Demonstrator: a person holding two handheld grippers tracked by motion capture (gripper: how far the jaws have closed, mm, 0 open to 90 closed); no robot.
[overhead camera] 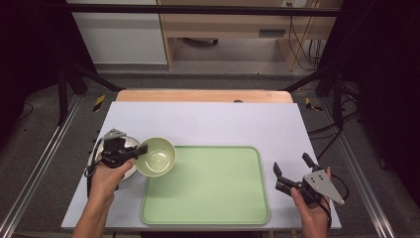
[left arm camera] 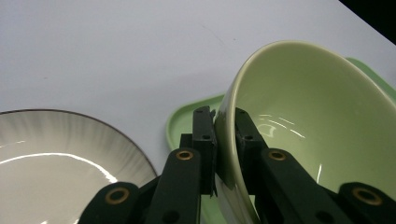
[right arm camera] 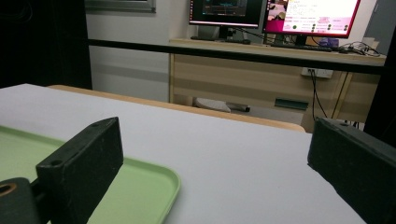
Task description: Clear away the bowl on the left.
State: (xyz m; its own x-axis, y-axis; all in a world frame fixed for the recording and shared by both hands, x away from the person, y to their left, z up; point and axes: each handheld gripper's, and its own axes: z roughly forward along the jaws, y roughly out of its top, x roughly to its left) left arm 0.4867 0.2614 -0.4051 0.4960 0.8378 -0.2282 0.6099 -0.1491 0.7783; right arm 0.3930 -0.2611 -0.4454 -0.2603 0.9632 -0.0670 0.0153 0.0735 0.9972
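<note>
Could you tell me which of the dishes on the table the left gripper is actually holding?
The green bowl: the left gripper has its fingers clamped on its rim. The white plate lies untouched beside it.

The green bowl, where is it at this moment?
In the high view the green bowl is at the tray's near-left corner, clamped by its rim in the left hand-held gripper, beside a white plate.
</note>
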